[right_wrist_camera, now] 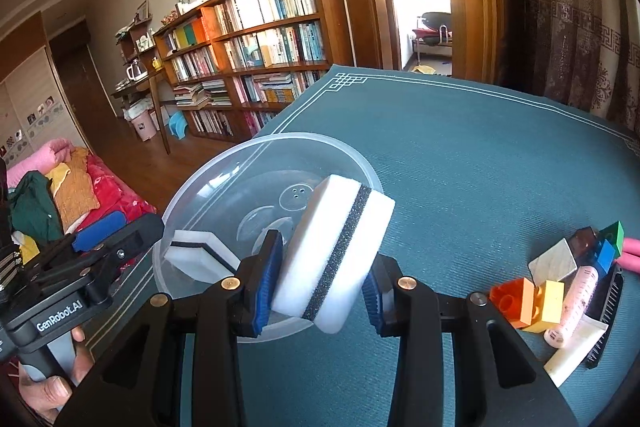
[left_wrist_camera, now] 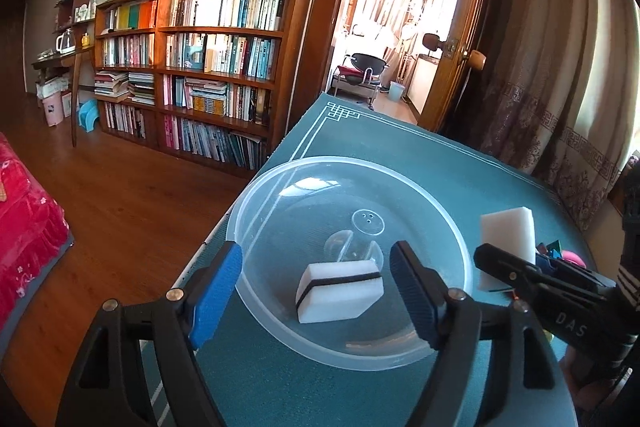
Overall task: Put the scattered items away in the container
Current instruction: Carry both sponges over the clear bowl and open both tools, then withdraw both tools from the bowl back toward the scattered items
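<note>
A clear plastic bowl [left_wrist_camera: 424, 351] stands on a teal cloth-covered table [left_wrist_camera: 420, 163] near its left edge. One white sponge with a dark stripe [left_wrist_camera: 340, 289] lies on the bowl's floor, beside a moulded circular mark with three small holes. The left gripper [left_wrist_camera: 316, 291] is held over the near rim of the bowl with its jaws spread wide and nothing between them; the sponge in the bowl shows through the gap. The right gripper [right_wrist_camera: 320, 283] has its blue-padded jaws clenched on a second white sponge with a dark stripe [right_wrist_camera: 336, 255], which is tilted and raised at the bowl's right rim, partly over the bowl. In the left wrist view this second sponge appears just outside the bowl's right rim, gripped at its lower part. In the right wrist view a hand [right_wrist_camera: 52, 387] grips the handle of the left gripper at lower left. To the right on the table lies a cluster of scattered items: an orange building block [right_wrist_camera: 514, 301], a yellow building block [right_wrist_camera: 546, 305], a pink tube [right_wrist_camera: 576, 301], a black comb [right_wrist_camera: 608, 315], a grey tile [right_wrist_camera: 554, 261], and small blue [right_wrist_camera: 606, 255] and green [right_wrist_camera: 616, 233] cubes. A wooden bookcase [left_wrist_camera: 192, 67] lines the far wall.
</note>
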The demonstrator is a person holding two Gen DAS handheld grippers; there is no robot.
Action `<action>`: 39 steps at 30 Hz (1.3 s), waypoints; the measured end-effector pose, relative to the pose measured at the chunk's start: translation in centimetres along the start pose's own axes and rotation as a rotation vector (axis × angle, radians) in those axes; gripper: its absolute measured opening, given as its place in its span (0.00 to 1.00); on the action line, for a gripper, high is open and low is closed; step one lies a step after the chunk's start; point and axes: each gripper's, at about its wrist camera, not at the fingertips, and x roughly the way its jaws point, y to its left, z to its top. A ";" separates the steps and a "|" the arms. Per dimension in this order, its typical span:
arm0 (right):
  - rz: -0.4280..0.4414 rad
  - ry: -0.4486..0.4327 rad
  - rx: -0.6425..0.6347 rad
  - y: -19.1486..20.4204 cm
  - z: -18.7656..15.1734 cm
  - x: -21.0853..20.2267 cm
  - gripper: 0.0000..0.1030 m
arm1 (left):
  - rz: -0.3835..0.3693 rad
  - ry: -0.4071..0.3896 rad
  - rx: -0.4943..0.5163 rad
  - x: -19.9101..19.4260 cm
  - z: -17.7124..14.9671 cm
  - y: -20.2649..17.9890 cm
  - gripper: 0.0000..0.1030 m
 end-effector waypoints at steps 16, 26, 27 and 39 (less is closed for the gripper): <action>0.010 0.016 -0.008 1.0 1.7 2.7 0.62 | 0.042 0.009 -0.016 -0.1 -0.7 1.3 0.80; -0.020 0.002 0.031 -0.9 0.1 0.9 0.62 | 0.041 0.020 -0.001 -0.1 -1.1 0.5 0.80; -0.029 -0.001 0.033 -1.2 -0.1 0.6 0.62 | 0.039 0.022 0.002 -0.1 -1.2 0.3 0.80; -0.099 -0.024 0.133 -6.0 -3.1 -3.0 0.62 | 0.003 0.028 0.045 -0.4 -1.5 -2.7 0.87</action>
